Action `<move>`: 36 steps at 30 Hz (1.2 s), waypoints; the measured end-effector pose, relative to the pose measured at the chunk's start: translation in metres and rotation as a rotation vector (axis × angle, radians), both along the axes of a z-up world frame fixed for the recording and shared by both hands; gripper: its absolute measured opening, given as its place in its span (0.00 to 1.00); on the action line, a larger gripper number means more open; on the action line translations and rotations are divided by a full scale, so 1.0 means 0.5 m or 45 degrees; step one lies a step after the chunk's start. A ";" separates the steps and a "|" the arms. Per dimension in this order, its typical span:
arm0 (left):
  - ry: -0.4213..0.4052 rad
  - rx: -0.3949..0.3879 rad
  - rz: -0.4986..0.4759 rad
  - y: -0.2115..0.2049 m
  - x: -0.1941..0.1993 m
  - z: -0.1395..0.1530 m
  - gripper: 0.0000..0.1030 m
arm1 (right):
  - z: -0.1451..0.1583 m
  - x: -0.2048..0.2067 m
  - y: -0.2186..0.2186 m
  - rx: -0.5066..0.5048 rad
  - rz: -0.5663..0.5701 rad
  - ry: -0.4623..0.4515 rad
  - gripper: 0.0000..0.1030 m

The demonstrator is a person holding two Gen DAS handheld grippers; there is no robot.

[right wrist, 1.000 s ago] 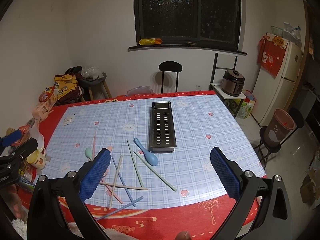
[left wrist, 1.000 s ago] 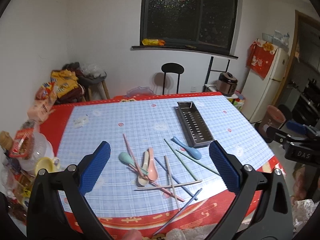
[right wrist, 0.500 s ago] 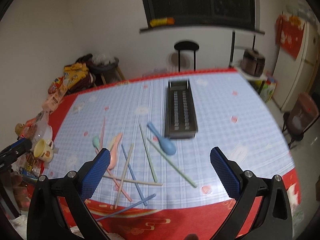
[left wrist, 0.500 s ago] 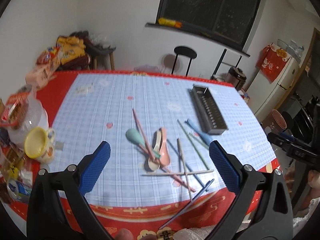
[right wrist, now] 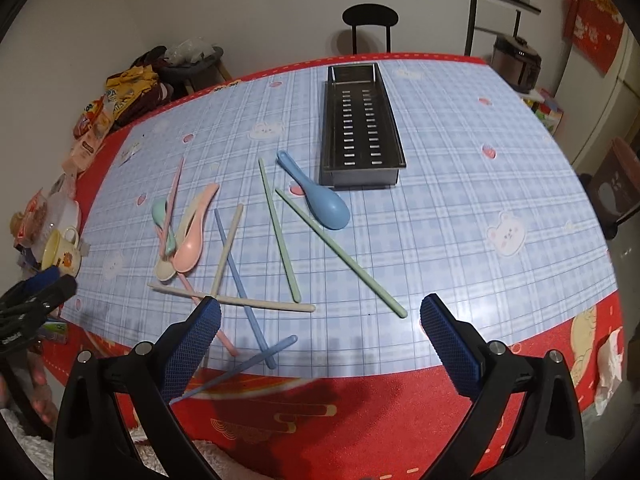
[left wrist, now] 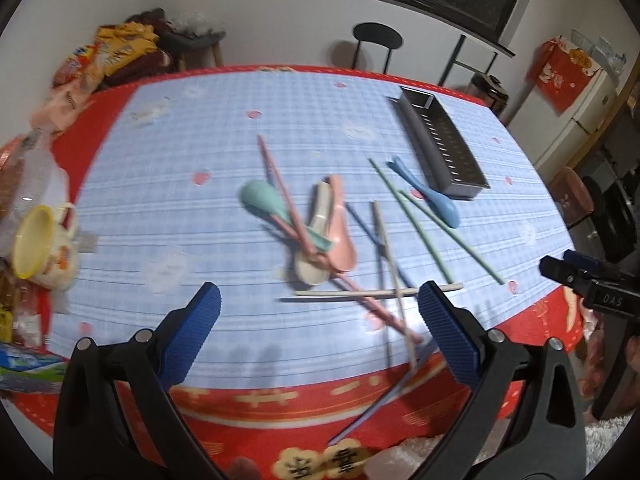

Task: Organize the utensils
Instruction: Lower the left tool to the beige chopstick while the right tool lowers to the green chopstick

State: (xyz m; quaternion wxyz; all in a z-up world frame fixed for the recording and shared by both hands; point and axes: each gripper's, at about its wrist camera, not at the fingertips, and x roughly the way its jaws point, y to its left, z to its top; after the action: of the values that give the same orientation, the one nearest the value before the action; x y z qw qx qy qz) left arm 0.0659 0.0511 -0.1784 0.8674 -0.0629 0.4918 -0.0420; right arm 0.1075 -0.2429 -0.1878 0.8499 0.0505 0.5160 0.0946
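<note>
Loose spoons and chopsticks lie scattered on the blue checked tablecloth. A blue spoon (right wrist: 316,194) rests just in front of the dark perforated metal tray (right wrist: 362,120). Two green chopsticks (right wrist: 280,236) lie beside it. A pink spoon (right wrist: 192,236), a cream spoon (left wrist: 314,240) and a teal spoon (left wrist: 266,202) are piled with pink chopsticks. Cream and blue chopsticks (right wrist: 240,276) cross near the front edge. My left gripper (left wrist: 320,330) hovers open above the front edge, empty. My right gripper (right wrist: 320,336) is open too, over the near chopsticks.
A yellow mug (left wrist: 40,244) and snack packets (left wrist: 100,60) crowd the table's left side. A black chair (right wrist: 370,20) stands behind the table, with a rice cooker (right wrist: 516,62) and a fridge at the right. The red table border (right wrist: 320,412) runs along the front.
Both grippers have tilted down and moved closer to the table, so the utensils fill more of each view. Both stay open and nothing was picked up.
</note>
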 end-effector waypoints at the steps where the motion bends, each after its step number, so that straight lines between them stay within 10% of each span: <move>1: 0.003 -0.008 -0.007 -0.008 0.005 -0.005 0.94 | -0.004 0.003 -0.004 0.002 0.009 0.005 0.95; 12: 0.057 0.044 -0.047 -0.111 0.059 -0.066 0.89 | -0.073 0.050 -0.034 0.040 0.192 0.049 0.93; 23: 0.147 0.028 -0.017 -0.155 0.063 -0.131 0.53 | -0.179 0.140 -0.010 -0.069 0.500 0.104 0.40; 36: 0.193 -0.029 0.063 -0.174 0.064 -0.168 0.43 | -0.218 0.156 0.010 -0.141 0.620 0.023 0.16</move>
State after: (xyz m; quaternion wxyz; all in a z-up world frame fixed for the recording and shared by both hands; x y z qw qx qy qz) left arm 0.0978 -0.0358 -0.2624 0.8276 -0.0879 0.5540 -0.0213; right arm 0.1857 -0.2376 -0.2971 0.7988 -0.1212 0.5250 0.2677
